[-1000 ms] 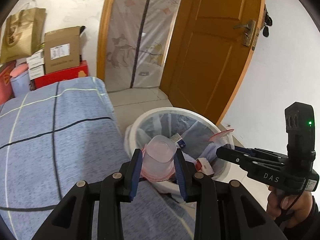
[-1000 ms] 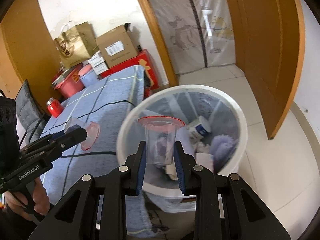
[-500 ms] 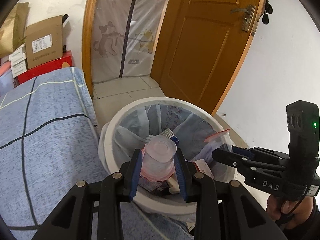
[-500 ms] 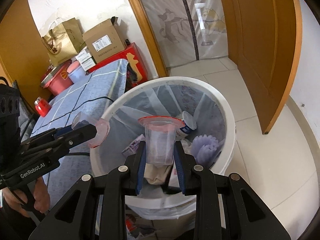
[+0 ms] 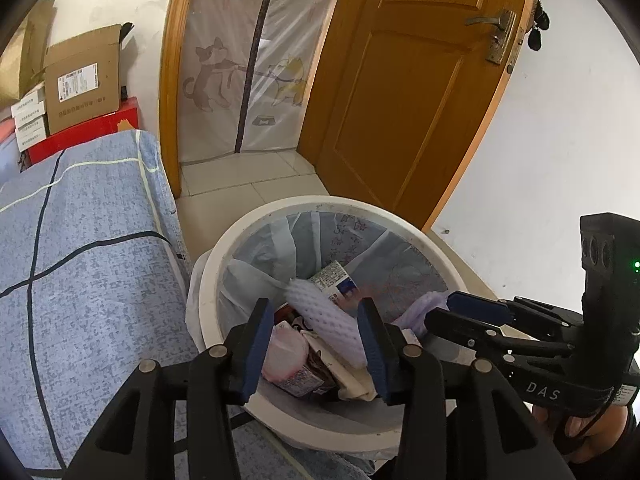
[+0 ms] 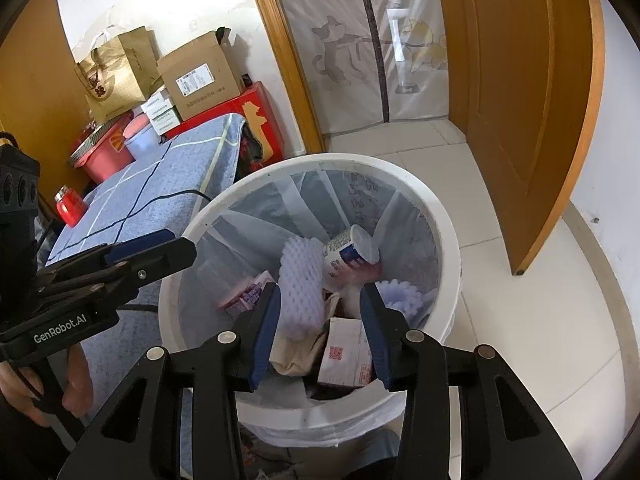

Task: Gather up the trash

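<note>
both plastic cups are gone from between the grippers now. a second ago each gripper pinched a see-through cup with a pink rim over the bin, and its jaws have just been opening, so the cups have dropped. one pink-rimmed cup (image 5: 285,350) lies on the trash at the near left of the pile. i cannot pick out the other cup for sure among the rubbish.

so this bit of the job looks done: two pieces of trash are in the white bin (image 5: 224,248). the next thing is likely to go and look for more trash.

the left gripper (image 5: 312,342) is spread wide with nothing between its blue pads. it tips down over the near edge of the bin, just right of the blue bed cover (image 5: 88,248). the right gripper (image 6: 320,326) is spread wide too and holds nothing. it also tips down over the near edge of the bin, to the right of the other one. a hand (image 6: 24,384) holds the left tool at the near left of the right view.
</note>
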### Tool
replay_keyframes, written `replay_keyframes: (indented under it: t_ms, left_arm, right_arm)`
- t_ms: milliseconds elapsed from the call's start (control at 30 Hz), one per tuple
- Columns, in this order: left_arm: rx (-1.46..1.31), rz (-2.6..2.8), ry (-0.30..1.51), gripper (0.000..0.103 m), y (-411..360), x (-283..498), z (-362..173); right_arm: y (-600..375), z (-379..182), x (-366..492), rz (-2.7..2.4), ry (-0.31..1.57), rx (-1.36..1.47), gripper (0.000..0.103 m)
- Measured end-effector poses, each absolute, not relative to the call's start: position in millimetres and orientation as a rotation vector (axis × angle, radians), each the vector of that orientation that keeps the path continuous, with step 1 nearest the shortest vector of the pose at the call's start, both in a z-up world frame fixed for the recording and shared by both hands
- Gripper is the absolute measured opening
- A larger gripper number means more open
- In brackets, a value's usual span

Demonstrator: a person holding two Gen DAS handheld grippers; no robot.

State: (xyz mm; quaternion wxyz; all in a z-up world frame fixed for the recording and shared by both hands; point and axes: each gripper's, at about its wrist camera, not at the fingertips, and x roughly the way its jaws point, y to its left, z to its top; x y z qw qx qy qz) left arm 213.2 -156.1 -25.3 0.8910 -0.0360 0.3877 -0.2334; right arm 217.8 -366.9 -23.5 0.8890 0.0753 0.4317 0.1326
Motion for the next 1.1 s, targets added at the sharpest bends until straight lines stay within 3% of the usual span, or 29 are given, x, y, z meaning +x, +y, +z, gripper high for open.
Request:
replay_keyframes:
  t_ms: [1100]
  left_arm:
    - [-0.097, -0.326, 0.709, 0.044, -90.4, 94.0, 15.2]
  right_arm:
    - [-311.7, 29.1, 118.0, 0.431, 0.746, 0.063, 0.042]
